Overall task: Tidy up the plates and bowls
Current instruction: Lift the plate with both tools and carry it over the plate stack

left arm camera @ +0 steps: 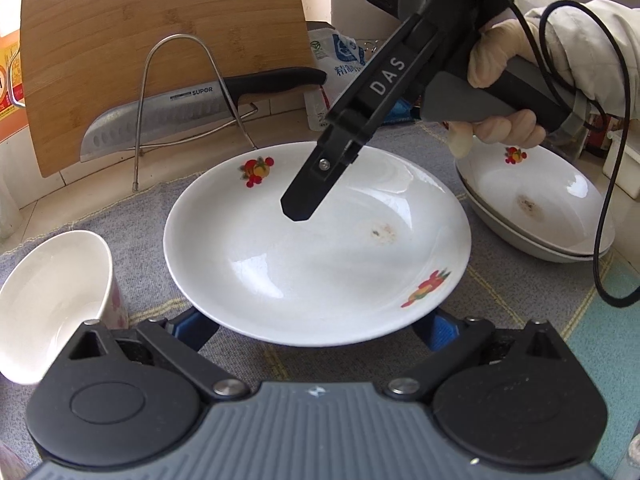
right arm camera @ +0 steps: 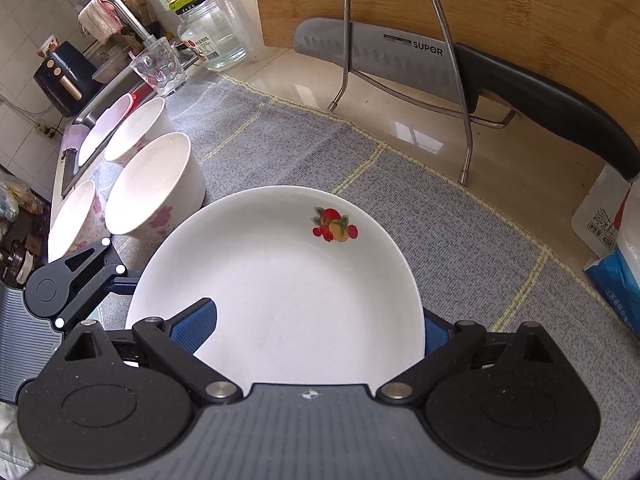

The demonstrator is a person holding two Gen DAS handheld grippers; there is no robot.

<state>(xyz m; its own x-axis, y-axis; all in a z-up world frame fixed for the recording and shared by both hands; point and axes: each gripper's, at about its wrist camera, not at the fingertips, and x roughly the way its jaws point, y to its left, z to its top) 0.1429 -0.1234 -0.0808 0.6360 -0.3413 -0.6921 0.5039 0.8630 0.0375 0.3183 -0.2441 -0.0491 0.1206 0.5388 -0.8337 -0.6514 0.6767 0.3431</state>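
A white plate with fruit prints (left arm camera: 316, 248) lies on the grey mat. My left gripper (left arm camera: 316, 328) is open, its blue pads low at the plate's near rim, partly under it. My right gripper (left arm camera: 296, 208) hovers over the same plate; in its own view (right arm camera: 320, 328) its jaws stand wide apart, one blue pad (right arm camera: 196, 328) over the plate (right arm camera: 280, 292) and one beyond its rim. Two more plates (left arm camera: 536, 208) are stacked at the right. Several white bowls with pink flowers (right arm camera: 156, 184) stand at the left; one also shows in the left wrist view (left arm camera: 52, 300).
A wooden cutting board (left arm camera: 160, 40) and a Supor knife (left arm camera: 168, 120) lean in a wire rack (right arm camera: 404, 80) behind the mat. A glass cup (right arm camera: 160, 66), a jar (right arm camera: 212, 36) and a sink lie far left. Bags (right arm camera: 612, 240) stand at the right.
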